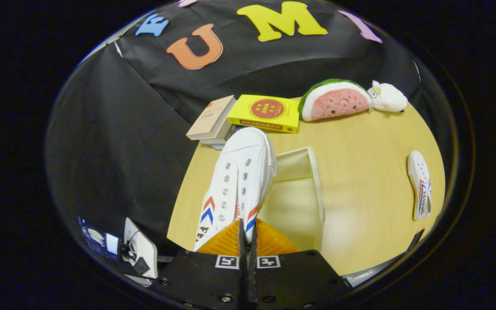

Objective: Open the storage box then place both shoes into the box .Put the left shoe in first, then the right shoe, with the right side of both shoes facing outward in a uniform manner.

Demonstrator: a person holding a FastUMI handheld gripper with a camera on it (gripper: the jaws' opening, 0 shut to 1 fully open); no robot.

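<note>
My gripper (246, 234) is shut on a white canvas shoe (241, 172) with red and blue chevrons, pinching its collar edge between both fingers. The shoe hangs lifted, toe pointing away from me, over the left rim of the open cream storage box (314, 181). The box's inside shows just right of the shoe. A second white shoe (420, 184) lies on its side on the wooden table (360, 142), far to the right of the box.
Two books, one beige (211, 117) and one yellow (265, 113), lie beyond the box at the table's back. A watermelon plush (336, 100) and a small white plush (388, 98) sit to their right. The table's left edge drops off beside the shoe.
</note>
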